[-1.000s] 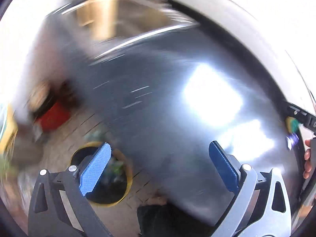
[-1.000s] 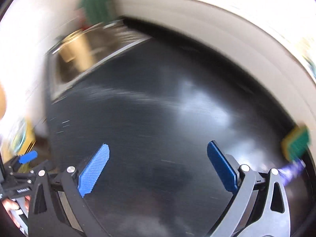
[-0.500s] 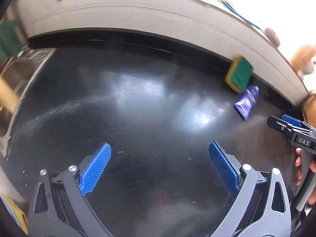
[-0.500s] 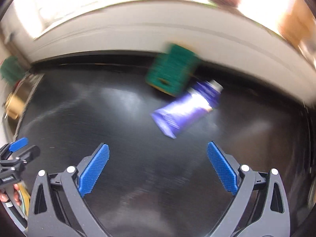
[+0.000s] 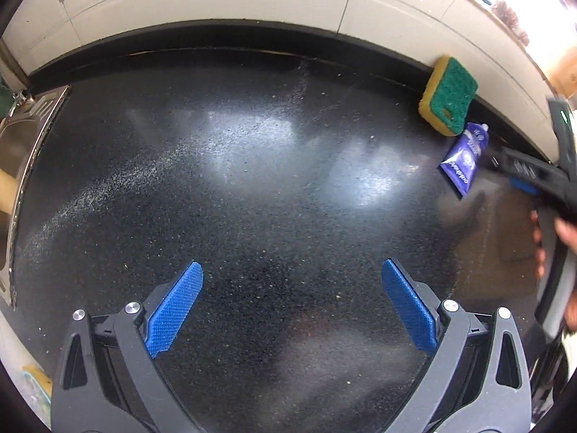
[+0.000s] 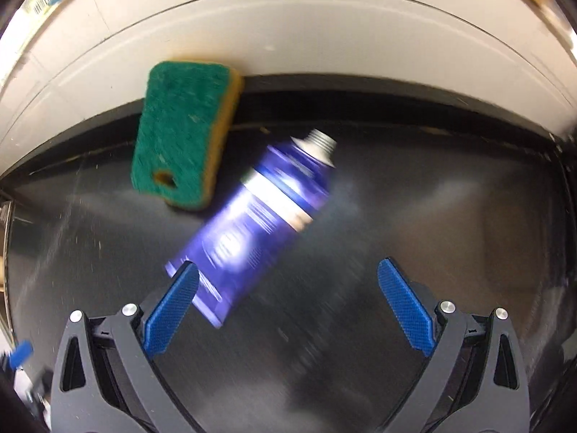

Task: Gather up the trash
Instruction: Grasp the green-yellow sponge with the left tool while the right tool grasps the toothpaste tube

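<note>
Two claws wide open, empty; right claw (image 6: 288,306) nearing purple tube (image 6: 259,223) at 11 o'clock, not yet grasped; sponge (image 6: 184,137) beyond; left claw (image 5: 292,310) over bare tabletop (image 5: 252,180); pickup pending.

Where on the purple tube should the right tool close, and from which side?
Probably across the flat lower body of the purple tube, coming from its crimped end, nearest the open right tool. The tube lies flat on the black counter; its capless neck points toward the sponge and wall.
</note>
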### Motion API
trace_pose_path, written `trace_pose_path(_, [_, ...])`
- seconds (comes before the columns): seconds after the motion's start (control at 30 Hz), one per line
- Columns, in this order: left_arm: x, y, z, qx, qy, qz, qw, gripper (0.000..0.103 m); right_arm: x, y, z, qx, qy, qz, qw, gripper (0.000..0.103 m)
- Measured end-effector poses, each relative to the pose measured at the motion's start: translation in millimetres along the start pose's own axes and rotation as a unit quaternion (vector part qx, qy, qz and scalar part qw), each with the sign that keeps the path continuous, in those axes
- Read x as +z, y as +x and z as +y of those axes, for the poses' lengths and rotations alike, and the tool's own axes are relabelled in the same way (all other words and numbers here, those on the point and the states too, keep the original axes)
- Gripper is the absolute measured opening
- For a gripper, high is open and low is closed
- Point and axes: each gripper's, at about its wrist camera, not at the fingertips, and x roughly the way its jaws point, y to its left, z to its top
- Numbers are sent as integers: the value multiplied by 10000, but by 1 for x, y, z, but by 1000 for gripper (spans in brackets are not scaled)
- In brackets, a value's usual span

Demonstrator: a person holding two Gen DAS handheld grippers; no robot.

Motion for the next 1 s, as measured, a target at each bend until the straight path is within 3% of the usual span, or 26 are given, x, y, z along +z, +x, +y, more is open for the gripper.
trace_pose_path(0.13, [13,11,-1,111,96,110,9998,96,15,27,19,-229,-78,198,9995,96])
trace_pose_path(0.23, [27,19,-4,102,168,141,9997,96,11,34,9,-208,-60,241,9995,96])
trace_pose_path(0.47, [64,45,-25,-21,431,214,9988,96,7,34,-83,-275,322,130,9990,98])
trace_pose_path(0.6, [88,59,-50,-109,709,228,9972,96,20,37,-115,-247,274,316,9988,98])
trace_pose_path(0.83, [113,75,-80,-176,1023,276,9942,96,41,44,-112,3,-579,358,9977,98])
trace_pose_path(1.0, [120,86,-87,-140,1108,414,9929,96,64,51,-101,290,-1516,330,9875,98])
